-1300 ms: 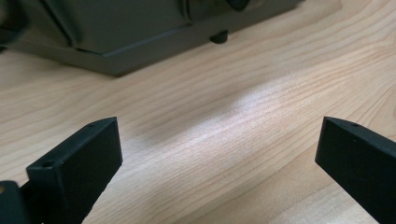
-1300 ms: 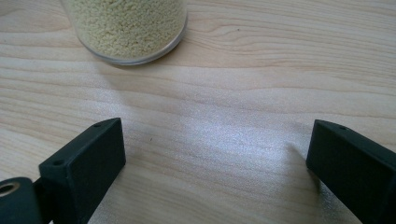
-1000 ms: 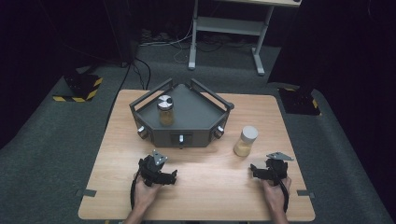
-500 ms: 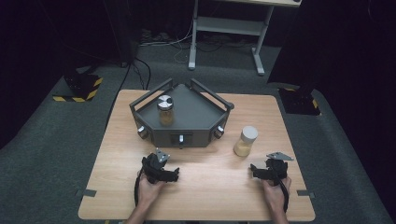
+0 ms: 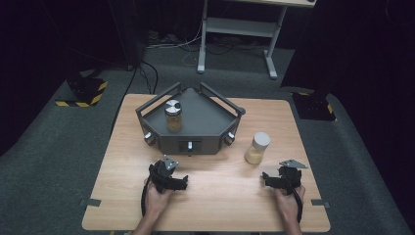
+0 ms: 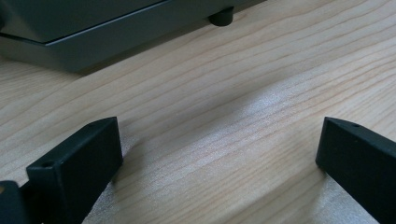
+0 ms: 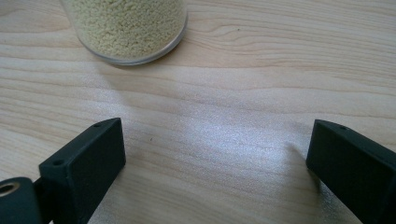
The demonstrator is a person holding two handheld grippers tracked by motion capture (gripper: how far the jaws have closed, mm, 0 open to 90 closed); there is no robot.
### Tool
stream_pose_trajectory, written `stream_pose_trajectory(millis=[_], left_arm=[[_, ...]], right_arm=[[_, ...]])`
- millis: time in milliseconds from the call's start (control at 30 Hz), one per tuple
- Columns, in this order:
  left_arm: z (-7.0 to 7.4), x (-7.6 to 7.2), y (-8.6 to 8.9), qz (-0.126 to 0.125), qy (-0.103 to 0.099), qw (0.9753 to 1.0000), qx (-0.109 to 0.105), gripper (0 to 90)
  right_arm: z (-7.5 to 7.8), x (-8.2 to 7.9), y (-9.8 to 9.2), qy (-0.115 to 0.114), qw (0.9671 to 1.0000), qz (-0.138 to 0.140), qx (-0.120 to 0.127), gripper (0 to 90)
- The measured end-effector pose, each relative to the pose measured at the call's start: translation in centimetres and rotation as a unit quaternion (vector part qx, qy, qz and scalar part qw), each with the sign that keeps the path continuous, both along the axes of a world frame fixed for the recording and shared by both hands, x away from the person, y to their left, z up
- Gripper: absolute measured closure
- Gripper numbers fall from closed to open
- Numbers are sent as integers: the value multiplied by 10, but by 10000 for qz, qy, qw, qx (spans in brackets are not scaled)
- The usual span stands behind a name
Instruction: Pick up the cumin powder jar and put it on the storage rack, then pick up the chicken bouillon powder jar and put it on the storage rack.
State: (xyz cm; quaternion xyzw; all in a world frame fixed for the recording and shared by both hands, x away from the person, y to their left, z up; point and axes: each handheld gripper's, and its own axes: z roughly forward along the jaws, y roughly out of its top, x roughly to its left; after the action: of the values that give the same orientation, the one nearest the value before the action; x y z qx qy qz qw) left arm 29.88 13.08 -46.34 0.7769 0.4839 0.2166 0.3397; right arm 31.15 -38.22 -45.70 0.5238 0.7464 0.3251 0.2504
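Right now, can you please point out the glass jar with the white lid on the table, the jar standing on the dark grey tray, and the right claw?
glass jar with white lid (image 5: 257,148), high view, glass side.
jar on dark grey tray (image 5: 172,116), high view, body.
right claw (image 5: 266,177), high view, between the tips.

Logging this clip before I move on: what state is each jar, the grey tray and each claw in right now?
Left claw: open, empty, low over the table.
Right claw: open, empty, aimed at the jar on the table.
Jar on the table: upright, lid on, grain inside, untouched.
Jar in the tray: upright, lid on.
Grey tray: resting on the table, one jar inside.
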Motion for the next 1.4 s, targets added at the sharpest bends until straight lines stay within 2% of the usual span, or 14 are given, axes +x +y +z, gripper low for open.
stream_pose_trajectory(millis=[1400], left_arm=[[0, 0, -1, 104, -11, 9999, 1, 12]], right_arm=[[0, 0, 0, -2, 10000, -2, 2, 37]])
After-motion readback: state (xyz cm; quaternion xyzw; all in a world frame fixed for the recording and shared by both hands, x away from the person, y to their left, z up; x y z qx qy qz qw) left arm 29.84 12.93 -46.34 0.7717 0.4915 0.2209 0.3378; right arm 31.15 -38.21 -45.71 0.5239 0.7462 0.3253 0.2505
